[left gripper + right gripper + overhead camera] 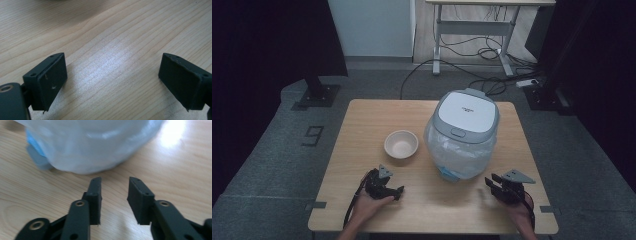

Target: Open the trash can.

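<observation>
cooker (pixel 464 132) just beyond right hand-held gripper (pixel 493 184), apart; jaws part-spread, empty | left hand-held gripper (pixel 398 190) spread, empty

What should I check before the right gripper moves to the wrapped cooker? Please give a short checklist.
1. Right gripper holds nothing, jaws partly apart: ok.
2. Left gripper open over bare wood: ok.
3. Path from the right gripper to the rice cooker is free: ok.
4. Cooker lid shut: ok.
5. Bowl stands apart from the cooker: ok.
6. How tightly the plastic wrap sits: cannot tell.
</observation>
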`<state>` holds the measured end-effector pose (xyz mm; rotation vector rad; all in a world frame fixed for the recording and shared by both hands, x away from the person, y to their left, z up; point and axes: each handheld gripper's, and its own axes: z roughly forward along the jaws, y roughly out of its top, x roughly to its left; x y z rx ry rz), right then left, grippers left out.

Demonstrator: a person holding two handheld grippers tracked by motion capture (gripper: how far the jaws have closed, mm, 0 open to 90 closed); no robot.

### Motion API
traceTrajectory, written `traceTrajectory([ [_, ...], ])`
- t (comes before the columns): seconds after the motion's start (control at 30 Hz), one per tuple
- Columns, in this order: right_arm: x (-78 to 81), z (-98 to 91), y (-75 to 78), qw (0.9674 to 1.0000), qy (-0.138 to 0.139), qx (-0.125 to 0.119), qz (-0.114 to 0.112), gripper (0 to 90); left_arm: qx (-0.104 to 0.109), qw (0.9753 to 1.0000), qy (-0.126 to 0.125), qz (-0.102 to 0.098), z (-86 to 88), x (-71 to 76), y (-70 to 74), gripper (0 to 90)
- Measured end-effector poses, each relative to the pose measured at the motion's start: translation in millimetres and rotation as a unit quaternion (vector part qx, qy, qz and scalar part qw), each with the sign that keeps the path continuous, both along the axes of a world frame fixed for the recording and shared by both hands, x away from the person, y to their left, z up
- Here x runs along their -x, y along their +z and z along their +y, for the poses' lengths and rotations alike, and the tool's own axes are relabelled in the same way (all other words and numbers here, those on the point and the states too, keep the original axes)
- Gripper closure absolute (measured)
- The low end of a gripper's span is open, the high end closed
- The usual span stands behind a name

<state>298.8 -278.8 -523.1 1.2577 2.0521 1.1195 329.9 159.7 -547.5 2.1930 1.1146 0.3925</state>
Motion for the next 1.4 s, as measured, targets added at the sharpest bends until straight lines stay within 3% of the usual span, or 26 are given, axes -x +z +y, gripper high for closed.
traceTrajectory([
  [0.13, 3.1, 4.5, 4.7, 0.9997, 0.019, -0.014, -0.012, 74.0, 0.001, 1.0000, 0.001, -0.001, -0.5, -0.3, -0.4, 7.9],
  [0.17, 5.2, 7.3, 7.5, 0.9990, 0.031, -0.024, -0.020, 79.2, 0.003, 1.0000, 0.001, -0.003, -0.6, -0.3, -0.7, 7.9],
  [0.33, 7.1, 15.6, 13.4, 0.9965, 0.064, -0.045, -0.029, 88.9, 0.006, 1.0000, 0.001, -0.007, -0.8, 0.1, -1.6, 7.6],
  [0.7, -0.1, 42.7, 15.2, 0.9922, 0.116, -0.037, -0.029, 89.1, 0.005, 1.0000, 0.002, -0.006, -2.3, -1.0, -1.8, 6.9],
  [0.97, -12.0, 63.5, 9.9, 0.9882, 0.150, -0.029, -0.014, 89.1, 0.005, 1.0000, 0.002, -0.006, -2.2, -1.0, -1.8, 6.9],
  [1.13, -26.5, 71.3, 4.4, 0.9874, 0.152, -0.044, -0.001, 89.2, 0.005, 1.0000, 0.002, -0.006, -2.2, -1.0, -1.8, 6.9],
  [1.4, -38.0, 80.8, -6.4, 0.9883, 0.147, -0.040, 0.006, 89.2, 0.005, 1.0000, 0.002, -0.006, -2.4, -1.0, -1.8, 6.8],
])
